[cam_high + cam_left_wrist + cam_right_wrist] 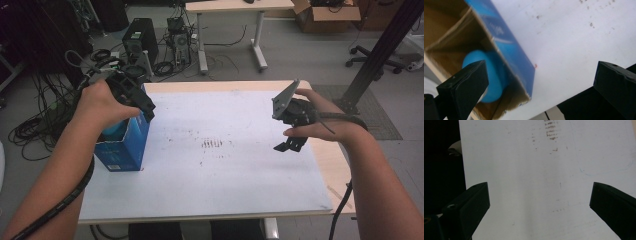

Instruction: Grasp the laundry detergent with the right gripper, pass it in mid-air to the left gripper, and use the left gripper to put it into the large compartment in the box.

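No text could be read. The blue box point(122, 145), at the table's point(225, 190) nine o'clock edge, bore pale printing on its side, too small and blurred to make out.

Grey floor point(300, 55), dim light. Second table point(235, 6) stood behind the bench point(225, 175), white legs. PC towers point(140, 37) and cable tangle point(35, 125) sat at left. Cardboard box point(327, 15) and office chair base point(375, 60) at right, black strut point(385, 45) leaning across.
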